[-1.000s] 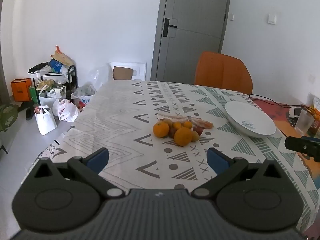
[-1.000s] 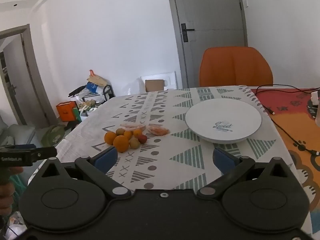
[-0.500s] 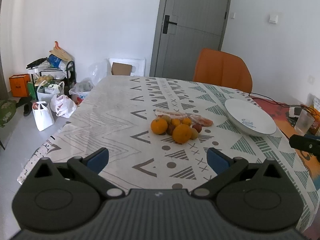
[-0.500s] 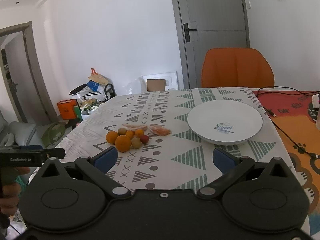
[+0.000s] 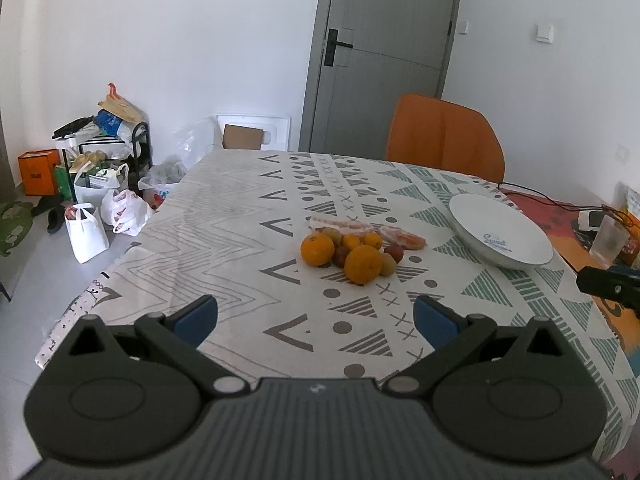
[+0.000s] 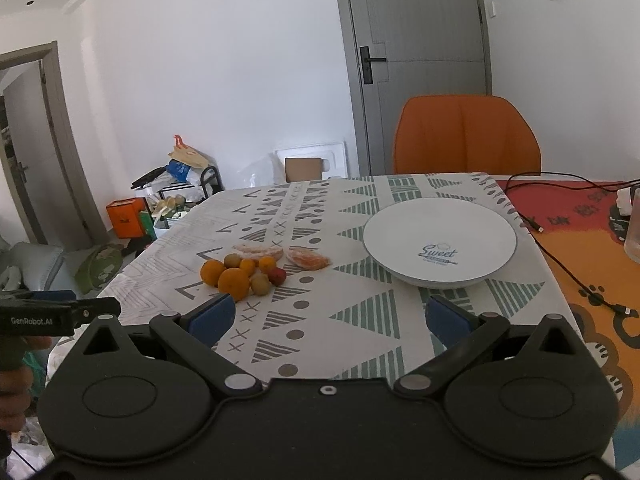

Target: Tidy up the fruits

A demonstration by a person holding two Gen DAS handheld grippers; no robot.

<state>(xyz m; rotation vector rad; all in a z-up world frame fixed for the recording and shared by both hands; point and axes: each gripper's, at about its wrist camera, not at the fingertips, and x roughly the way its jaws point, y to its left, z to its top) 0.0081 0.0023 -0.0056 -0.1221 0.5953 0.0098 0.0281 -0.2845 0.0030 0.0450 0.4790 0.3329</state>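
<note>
Patterned tablecloth (image 5: 224,240) holds fruit pile (image 5: 352,254) beside white plate (image 6: 440,240) — orange chair (image 6: 466,136) behind — both grippers spread apart, empty.

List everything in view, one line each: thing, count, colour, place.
large oranges: two, orange, front of the fruit pile mid-table
small fruits: several, orange, yellow-green and red, same pile
peeled segments: two clusters, orange, behind the pile
plate: one, white, right of the fruit, nothing on it
tablecloth: one, white, patterned
chair: one, orange, far side
door: one, grey, shut
bags: several, white, floor
left tool: open, holding nothing
right tool: open, holding nothing
</note>
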